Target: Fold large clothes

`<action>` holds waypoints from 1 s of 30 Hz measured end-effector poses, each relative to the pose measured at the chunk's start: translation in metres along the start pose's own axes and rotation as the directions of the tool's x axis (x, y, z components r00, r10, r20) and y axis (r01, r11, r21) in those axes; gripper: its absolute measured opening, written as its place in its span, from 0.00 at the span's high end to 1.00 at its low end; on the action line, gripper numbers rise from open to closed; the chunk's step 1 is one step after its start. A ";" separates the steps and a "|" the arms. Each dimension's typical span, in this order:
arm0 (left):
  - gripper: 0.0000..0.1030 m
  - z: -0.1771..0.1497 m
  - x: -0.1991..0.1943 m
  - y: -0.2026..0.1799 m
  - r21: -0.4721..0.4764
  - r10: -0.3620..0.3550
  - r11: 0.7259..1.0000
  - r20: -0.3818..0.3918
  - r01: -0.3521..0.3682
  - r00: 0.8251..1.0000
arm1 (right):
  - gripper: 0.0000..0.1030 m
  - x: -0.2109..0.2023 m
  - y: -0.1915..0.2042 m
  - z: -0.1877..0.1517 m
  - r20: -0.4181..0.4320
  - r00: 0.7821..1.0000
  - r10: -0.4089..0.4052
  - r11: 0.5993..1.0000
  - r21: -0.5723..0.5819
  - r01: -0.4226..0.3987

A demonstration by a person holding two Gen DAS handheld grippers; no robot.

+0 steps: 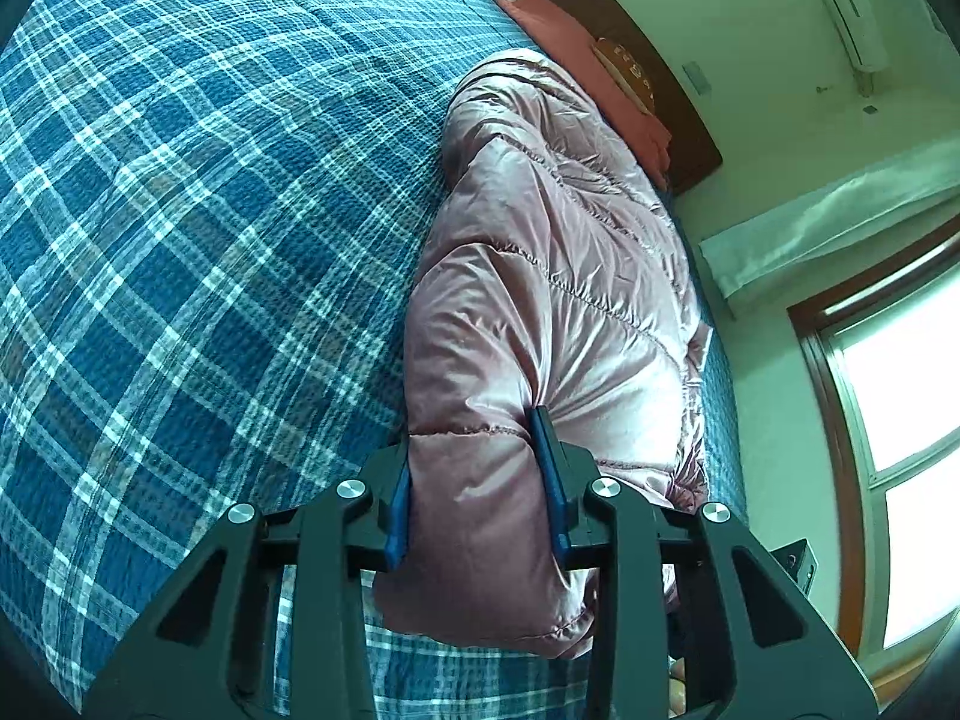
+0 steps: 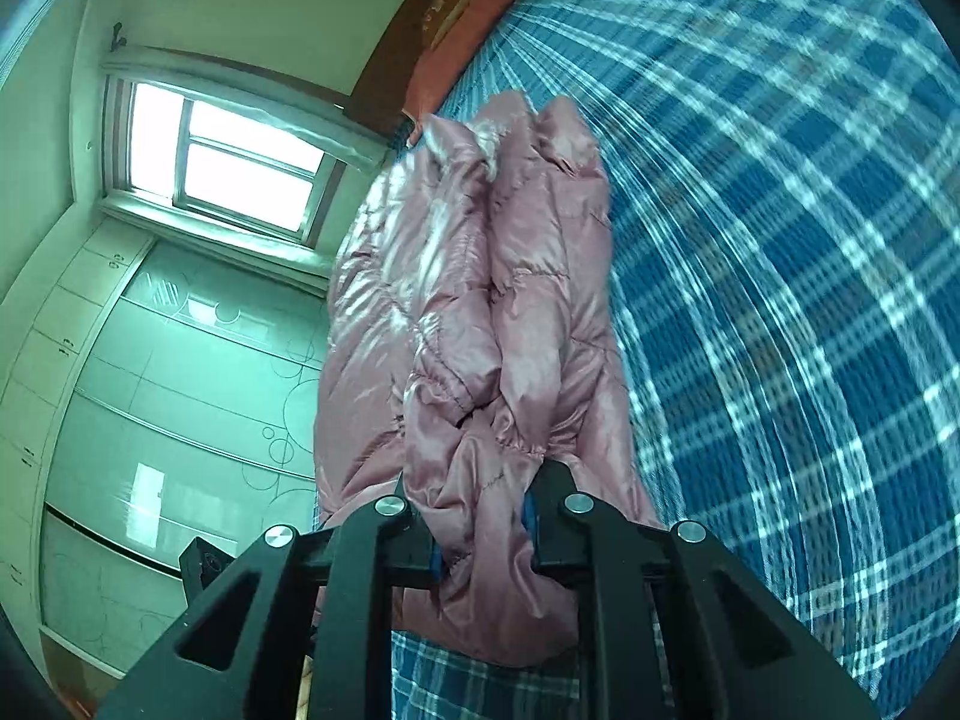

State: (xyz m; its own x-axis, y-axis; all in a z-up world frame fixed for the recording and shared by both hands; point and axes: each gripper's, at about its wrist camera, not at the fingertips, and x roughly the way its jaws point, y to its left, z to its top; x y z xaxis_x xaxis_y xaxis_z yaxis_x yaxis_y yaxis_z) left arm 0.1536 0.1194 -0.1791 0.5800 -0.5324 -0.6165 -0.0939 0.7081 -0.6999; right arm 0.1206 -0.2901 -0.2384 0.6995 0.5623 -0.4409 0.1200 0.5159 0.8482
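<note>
A pink padded jacket [image 1: 558, 276] is laid lengthwise on a bed covered with a blue checked blanket [image 1: 180, 240]. Its near edge is clamped by the left tongs [image 1: 477, 492], the padding pinched between both pads. A bunched fold of the jacket is gripped by the right tongs [image 2: 483, 534].

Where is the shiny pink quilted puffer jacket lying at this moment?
The shiny pink quilted puffer jacket lies on the blue plaid bedcover, stretching toward the reddish pillow; its near end is clamped in the left gripper and right gripper.
</note>
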 end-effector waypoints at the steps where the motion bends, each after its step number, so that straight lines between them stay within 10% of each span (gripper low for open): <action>1: 0.68 0.000 0.000 0.001 -0.003 0.000 1.000 0.000 0.000 1.000 | 0.82 0.002 -0.002 0.000 0.000 1.000 0.001 1.000 0.003 -0.001; 20: 0.44 -0.008 -0.026 -0.008 0.121 0.156 0.979 0.090 -0.166 0.984 | 0.63 -0.029 -0.038 -0.003 0.026 0.999 0.027 0.998 0.047 -0.028; 30: 0.34 -0.012 -0.052 -0.008 0.172 0.317 0.921 0.187 -0.349 0.930 | 0.49 -0.069 -0.036 -0.010 0.068 0.990 -0.120 0.993 -0.012 0.121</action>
State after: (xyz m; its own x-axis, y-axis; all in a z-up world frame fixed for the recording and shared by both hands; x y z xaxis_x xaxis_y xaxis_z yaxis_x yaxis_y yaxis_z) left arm 0.1149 0.1357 -0.1456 0.6611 -0.1836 -0.7275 -0.1497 0.9178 -0.3677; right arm 0.0605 -0.3410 -0.2417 0.7263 0.4511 -0.5186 0.1956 0.5877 0.7851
